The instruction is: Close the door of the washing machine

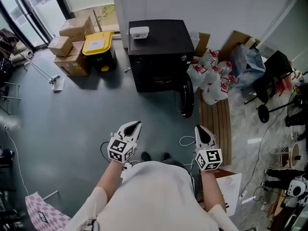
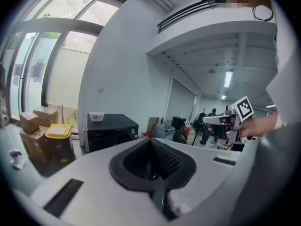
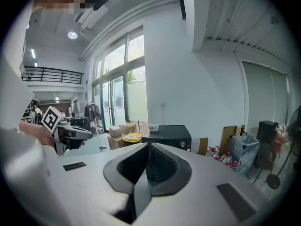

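Grey-green floor (image 1: pixel 72 124) carrying a black washing machine (image 1: pixel 156 52) against the wall. Stacked cardboard boxes (image 1: pixel 72 37) and a yellow-lidded bin (image 1: pixel 98 44) stand at its left. White plastic bags (image 1: pixel 211 78) lie at its right, beside a wooden slatted board (image 1: pixel 216 124).

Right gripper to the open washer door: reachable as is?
Probably yes, with a step closer: the right gripper faces the open door with only floor between; the bags sit beside it.
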A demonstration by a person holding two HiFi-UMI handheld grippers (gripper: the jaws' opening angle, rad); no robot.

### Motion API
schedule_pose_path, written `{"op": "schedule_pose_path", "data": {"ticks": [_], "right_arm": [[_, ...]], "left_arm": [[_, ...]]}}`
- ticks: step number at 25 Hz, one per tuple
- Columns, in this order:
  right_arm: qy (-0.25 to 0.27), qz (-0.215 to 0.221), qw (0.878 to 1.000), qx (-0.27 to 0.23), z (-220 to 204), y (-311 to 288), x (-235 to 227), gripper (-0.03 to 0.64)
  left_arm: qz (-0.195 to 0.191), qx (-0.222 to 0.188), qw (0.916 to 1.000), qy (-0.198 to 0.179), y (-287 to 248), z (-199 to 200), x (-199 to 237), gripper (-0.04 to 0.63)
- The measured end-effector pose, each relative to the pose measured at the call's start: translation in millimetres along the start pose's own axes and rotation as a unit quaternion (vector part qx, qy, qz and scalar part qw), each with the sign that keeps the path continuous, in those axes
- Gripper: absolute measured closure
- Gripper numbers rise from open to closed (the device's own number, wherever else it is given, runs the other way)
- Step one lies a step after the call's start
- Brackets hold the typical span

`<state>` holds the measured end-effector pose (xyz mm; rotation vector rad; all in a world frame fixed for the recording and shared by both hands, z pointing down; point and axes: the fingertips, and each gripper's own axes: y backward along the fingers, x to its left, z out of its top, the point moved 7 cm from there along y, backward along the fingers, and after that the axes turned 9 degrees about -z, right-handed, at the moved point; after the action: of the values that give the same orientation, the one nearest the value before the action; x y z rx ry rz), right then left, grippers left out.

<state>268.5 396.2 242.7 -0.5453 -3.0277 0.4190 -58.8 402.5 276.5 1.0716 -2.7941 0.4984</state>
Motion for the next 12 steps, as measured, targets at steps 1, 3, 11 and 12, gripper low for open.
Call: {"op": "schedule_pose_path", "data": {"ticks": [1,3,11,12], "right_arm": [[0.001,-0.002,1.000,0.001,-0.9,-0.8,2.2,0.578],[0.000,-0.005,1.000,0.002,-1.8,-2.3,6.0,0.577],[-0.009,-0.023,1.000,0.010,-10.7,-7.5,15.7,0.488],[-0.010,-0.024,1.000,0.011,-11.3,-7.7,17.2,0.488]], "left_arm": [[-0.002,0.002,1.0000,0.000,0.4,-1.4,2.0,0.588],[-0.006,0.006,1.0000,0.002,1.3,-3.1,5.7,0.588],[-0.018,0.011,0.9998,0.003,7.0,-11.5,19.9,0.588],[-0.019,0.011,0.9998,0.003,8.4,-11.7,21.7,0.588]]}}
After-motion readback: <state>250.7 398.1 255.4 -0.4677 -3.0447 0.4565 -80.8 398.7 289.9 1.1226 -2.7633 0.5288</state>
